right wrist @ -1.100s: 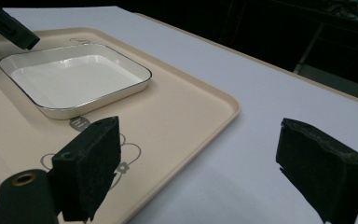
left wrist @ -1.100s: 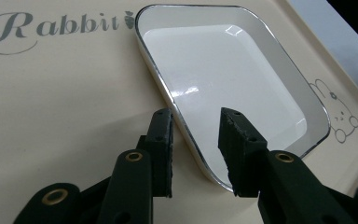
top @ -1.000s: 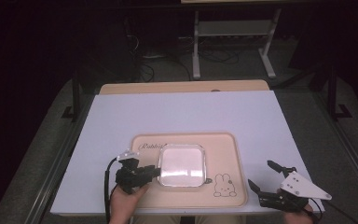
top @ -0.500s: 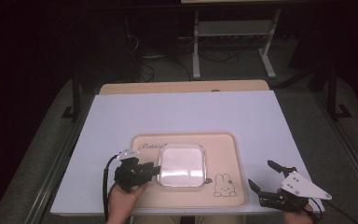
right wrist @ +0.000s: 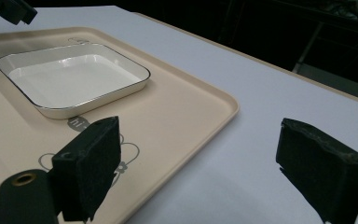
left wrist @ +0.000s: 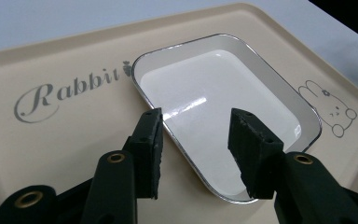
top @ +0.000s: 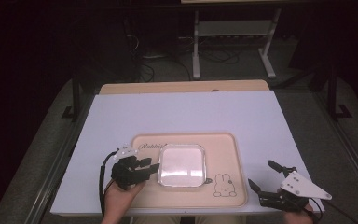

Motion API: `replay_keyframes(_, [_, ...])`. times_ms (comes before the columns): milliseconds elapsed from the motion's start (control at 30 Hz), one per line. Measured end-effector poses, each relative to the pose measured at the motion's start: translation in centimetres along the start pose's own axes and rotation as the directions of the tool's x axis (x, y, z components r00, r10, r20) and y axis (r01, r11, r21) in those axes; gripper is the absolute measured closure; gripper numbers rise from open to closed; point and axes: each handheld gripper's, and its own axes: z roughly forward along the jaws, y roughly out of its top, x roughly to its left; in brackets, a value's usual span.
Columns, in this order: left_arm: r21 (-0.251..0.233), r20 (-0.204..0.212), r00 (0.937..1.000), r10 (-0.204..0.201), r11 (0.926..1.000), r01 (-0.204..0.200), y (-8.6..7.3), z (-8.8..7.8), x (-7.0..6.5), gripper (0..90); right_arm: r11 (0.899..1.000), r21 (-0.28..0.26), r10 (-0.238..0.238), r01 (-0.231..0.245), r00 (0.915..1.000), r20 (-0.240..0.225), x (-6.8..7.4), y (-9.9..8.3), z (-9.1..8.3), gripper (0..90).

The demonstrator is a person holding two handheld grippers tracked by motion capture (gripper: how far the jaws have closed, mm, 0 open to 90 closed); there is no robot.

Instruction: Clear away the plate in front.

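White table (top: 186, 112) – beige tray (top: 223, 154), dark room, cables on floor (top: 168, 56)

The table (top: 182, 116) carries a pale lavender-white top over a light wooden board whose far edge (top: 182, 87) shows beyond it. Dark metal framing runs along both long sides of the table. The floor (top: 307, 112) is grey carpet, dim toward the far end. Behind the table stands a white metal frame (top: 233, 42) with two upright legs on splayed feet and a horizontal shelf or crossbar between them. Black cables (top: 168, 60) lie loose on the floor near its left leg. The far part of the room is in deep shadow; walls cannot be made out. Light falls mainly on the tabletop.
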Motion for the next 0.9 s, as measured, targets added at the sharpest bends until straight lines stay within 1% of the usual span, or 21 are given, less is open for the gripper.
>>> replay_keyframes(200, [-0.014, -0.005, 0.9987, 0.05, 0.9987, -0.05, 0.4, -0.6, -0.1, 50.1, 1.0, 0.0, 0.0, 0.0, 1.0, 0.0, 0.0, 0.0, 0.0, 13.0])
replay_keyframes(333, [-0.027, 0.006, 0.9979, 0.065, 0.9976, -0.064, 0.7, -1.0, 0.1, 47.9, 1.0, 0.0, 0.0, 0.0, 1.0, 0.0, 0.0, 0.0, 0.0, 13.0])
replay_keyframes(400, [-0.03, 0.003, 0.9969, 0.079, 0.9964, -0.079, 0.7, -1.2, 0.1, 47.0, 1.0, 0.0, 0.0, 0.0, 1.0, 0.0, 0.0, 0.0, 0.0, 13.0])
replay_keyframes(600, [-0.044, -0.004, 0.9953, 0.097, 0.9943, -0.097, 0.9, -1.9, 0.4, 42.6, 1.0, 0.001, 0.0, 0.0, 1.0, 0.001, 0.0, 0.0, 0.0, 13.0])
replay_keyframes(733, [-0.057, -0.01, 0.995, 0.099, 0.9933, -0.1, 0.9, -2.3, 0.7, 39.8, 1.0, 0.002, 0.0, 0.0, 1.0, 0.001, -0.1, 0.0, 0.1, 12.9])
replay_keyframes(900, [-0.065, -0.022, 0.992, 0.124, 0.99, -0.125, 0.9, -2.7, 0.9, 35.9, 1.0, 0.003, 0.002, -0.002, 1.0, 0.002, -0.1, 0.0, 0.1, 12.9])
